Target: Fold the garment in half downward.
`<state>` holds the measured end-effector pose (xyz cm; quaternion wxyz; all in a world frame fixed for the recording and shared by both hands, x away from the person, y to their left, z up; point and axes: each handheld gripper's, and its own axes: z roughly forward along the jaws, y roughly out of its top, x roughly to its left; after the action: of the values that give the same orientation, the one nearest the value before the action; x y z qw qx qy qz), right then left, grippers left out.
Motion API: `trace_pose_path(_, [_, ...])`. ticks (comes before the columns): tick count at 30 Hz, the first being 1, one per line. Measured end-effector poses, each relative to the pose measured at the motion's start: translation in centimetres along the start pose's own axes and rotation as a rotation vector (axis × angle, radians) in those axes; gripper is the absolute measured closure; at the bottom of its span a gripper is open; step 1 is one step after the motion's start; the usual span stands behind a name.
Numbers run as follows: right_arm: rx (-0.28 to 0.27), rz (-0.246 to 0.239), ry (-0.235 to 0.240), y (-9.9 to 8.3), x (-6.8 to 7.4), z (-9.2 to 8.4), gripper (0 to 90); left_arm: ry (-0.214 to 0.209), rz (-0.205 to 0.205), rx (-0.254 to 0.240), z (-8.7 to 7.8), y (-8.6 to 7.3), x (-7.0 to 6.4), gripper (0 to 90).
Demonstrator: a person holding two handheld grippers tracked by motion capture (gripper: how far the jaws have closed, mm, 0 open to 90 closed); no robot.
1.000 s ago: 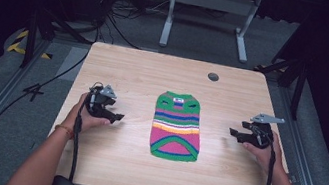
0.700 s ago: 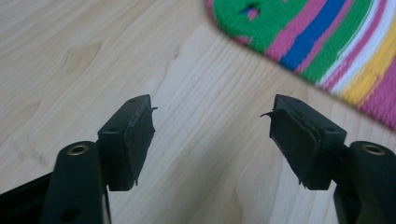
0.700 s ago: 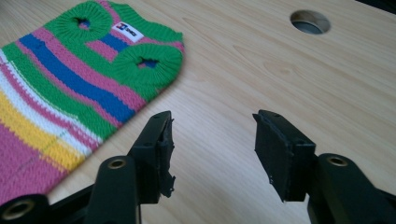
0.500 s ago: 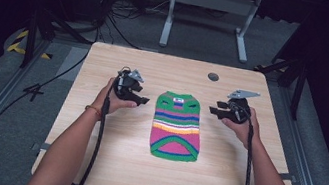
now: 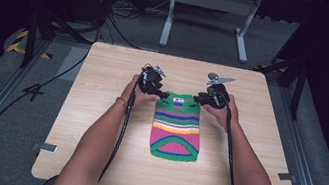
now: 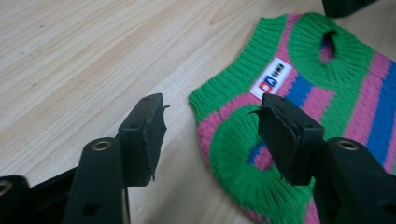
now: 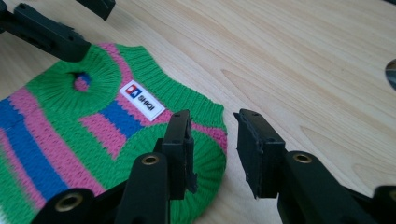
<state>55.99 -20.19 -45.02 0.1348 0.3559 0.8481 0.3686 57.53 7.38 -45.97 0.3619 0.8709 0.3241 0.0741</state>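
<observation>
Both sets of fingers are spread wide, gripping nothing: left gripper (image 6: 208, 133) straddles one top corner of the little striped sweater (image 5: 177, 126), right gripper (image 7: 214, 154) the other. Sweater lies flat mid-counter (image 5: 101, 97), white label (image 7: 141, 98) up.

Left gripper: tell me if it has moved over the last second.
Yes. In the high view the left gripper has gone forward and inward, from the bare wood beside the striped sweater up to its far left corner. The sweater has stayed put.
</observation>
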Motion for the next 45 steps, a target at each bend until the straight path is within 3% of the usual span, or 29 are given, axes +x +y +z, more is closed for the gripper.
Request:
trace_pose_path(2, [0.002,0.005,0.004,0.0,-0.1,0.4,66.1,0.005,-0.01,0.003,0.3,0.1,0.1,42.9])
trace_pose_path(4, [0.011,0.006,0.0,0.1,-0.1,1.0,67.1,-0.03,-0.039,-0.03,0.9,-0.1,0.3,43.0])
trace_pose_path(5, [0.01,0.016,0.007,0.2,-0.2,1.3,67.7,-0.044,-0.068,-0.042,1.1,-0.1,0.2,45.6])
trace_pose_path(11, [0.02,0.044,0.013,0.0,-0.4,2.8,71.7,-0.028,-0.093,-0.05,2.0,-0.5,0.4,61.6])
trace_pose_path(13, [0.018,0.063,0.018,0.0,-0.5,3.2,72.0,-0.035,-0.101,-0.058,2.2,-0.6,0.3,71.8])
trace_pose_path(19, [0.028,0.051,0.013,0.0,-0.5,3.5,71.2,-0.026,-0.06,-0.015,2.1,-0.2,0.0,79.3])
trace_pose_path(24, [0.049,0.016,0.021,0.3,-0.1,3.6,82.0,-0.02,-0.044,-0.004,2.2,0.0,-0.2,82.7])
trace_pose_path(30, [0.052,0.008,0.02,0.5,-0.1,3.6,84.7,0.032,-0.023,0.0,2.3,0.5,-0.4,84.8])
trace_pose_path(35, [0.004,0.01,0.02,0.9,-0.1,2.8,85.1,0.06,-0.002,-0.009,1.6,1.1,-0.7,84.9])
trace_pose_path(37, [-0.018,0.011,0.026,1.1,0.0,2.2,85.1,0.07,0.033,-0.004,0.8,1.6,-1.0,84.9])
trace_pose_path(40, [-0.041,-0.021,0.028,1.7,0.4,1.2,85.2,0.083,0.079,-0.044,-0.7,2.3,-1.5,85.0])
trace_pose_path(45, [-0.1,-0.064,0.03,3.3,1.3,-0.8,85.2,0.108,0.1,-0.074,-2.2,3.2,-2.0,84.9])
